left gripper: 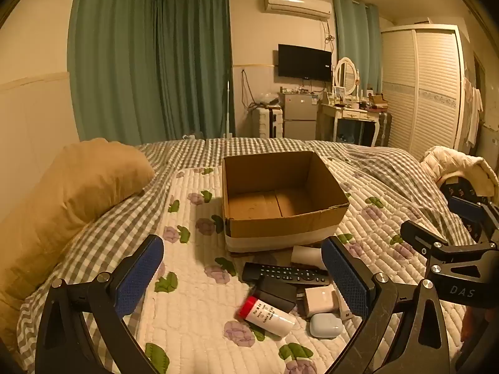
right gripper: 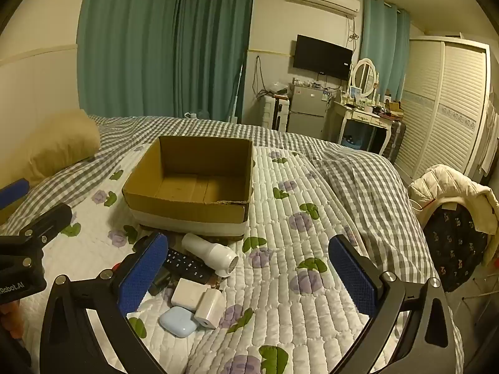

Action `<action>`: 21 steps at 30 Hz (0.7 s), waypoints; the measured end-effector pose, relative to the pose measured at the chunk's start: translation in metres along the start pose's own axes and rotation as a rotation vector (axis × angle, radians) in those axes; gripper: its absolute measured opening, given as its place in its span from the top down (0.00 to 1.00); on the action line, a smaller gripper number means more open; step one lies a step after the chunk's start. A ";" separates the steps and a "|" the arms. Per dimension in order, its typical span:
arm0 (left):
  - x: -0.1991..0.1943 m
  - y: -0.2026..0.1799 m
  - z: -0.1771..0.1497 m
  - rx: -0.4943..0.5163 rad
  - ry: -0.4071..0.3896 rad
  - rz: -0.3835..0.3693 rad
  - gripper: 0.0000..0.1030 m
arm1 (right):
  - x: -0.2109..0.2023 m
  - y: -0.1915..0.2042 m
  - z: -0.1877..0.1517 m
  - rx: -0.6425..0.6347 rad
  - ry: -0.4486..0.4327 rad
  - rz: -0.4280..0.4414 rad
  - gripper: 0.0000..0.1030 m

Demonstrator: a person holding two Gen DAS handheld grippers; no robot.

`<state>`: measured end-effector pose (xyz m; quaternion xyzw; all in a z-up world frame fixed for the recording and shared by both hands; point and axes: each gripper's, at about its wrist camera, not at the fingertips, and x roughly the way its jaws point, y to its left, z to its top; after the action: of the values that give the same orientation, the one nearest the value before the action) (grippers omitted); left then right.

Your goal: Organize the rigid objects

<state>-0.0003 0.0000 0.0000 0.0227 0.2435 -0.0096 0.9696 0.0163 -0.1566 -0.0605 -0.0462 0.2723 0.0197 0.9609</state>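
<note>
While our left gripper (left gripper: 246, 277) and right gripper (right gripper: 249, 275) both hang wide open with nothing between their pads, the remote control (left gripper: 285, 272), red-capped bottle (left gripper: 268, 314), white charger (right gripper: 210, 308) and blue earbud case (right gripper: 177, 321) lie clustered on the quilt (left gripper: 193, 311) just before the cardboard box (left gripper: 280, 224).

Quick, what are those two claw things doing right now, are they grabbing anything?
Left gripper: open, holding nothing, above the small items on the bed.
Right gripper: open, holding nothing.
</note>
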 end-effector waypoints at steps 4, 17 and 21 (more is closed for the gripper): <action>0.000 0.001 0.000 -0.018 0.027 -0.016 0.00 | 0.001 0.000 0.000 -0.001 0.005 0.000 0.00; 0.004 0.006 -0.001 -0.010 0.018 -0.004 0.00 | 0.002 0.002 -0.003 -0.003 0.009 -0.002 0.00; 0.004 0.010 -0.001 -0.014 0.019 0.003 0.00 | 0.003 0.001 -0.002 -0.002 0.011 0.001 0.00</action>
<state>0.0029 0.0097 -0.0025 0.0161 0.2528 -0.0063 0.9674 0.0174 -0.1556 -0.0639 -0.0472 0.2777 0.0201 0.9593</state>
